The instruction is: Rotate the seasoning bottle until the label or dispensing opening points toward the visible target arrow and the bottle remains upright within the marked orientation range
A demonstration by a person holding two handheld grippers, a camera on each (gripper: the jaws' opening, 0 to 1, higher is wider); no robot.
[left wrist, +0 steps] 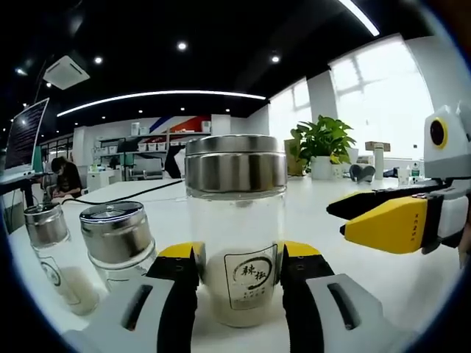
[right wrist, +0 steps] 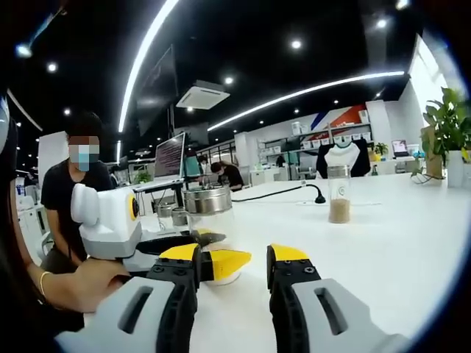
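Note:
The seasoning bottle [left wrist: 235, 213] is clear glass with a steel lid and pale powder inside. It stands upright on the white table [left wrist: 324, 250], its square label facing the left gripper view. My left gripper [left wrist: 237, 257] is shut on the bottle's lower body, one yellow-tipped jaw on each side. My right gripper [left wrist: 353, 217] hovers to the right of the bottle, apart from it. In the right gripper view, my right gripper [right wrist: 234, 257] is open with nothing between its jaws. It points at the bottle [right wrist: 208, 209], which my left gripper [right wrist: 217, 248] holds.
Two more steel-lidded jars [left wrist: 118, 235] [left wrist: 48, 228] stand left of the held bottle. A further bottle with brown powder [right wrist: 338, 195] stands far across the table. A black cable [left wrist: 140, 193] crosses the tabletop, a potted plant [left wrist: 324, 143] sits at its far edge, and a person [right wrist: 73, 184] stands beyond.

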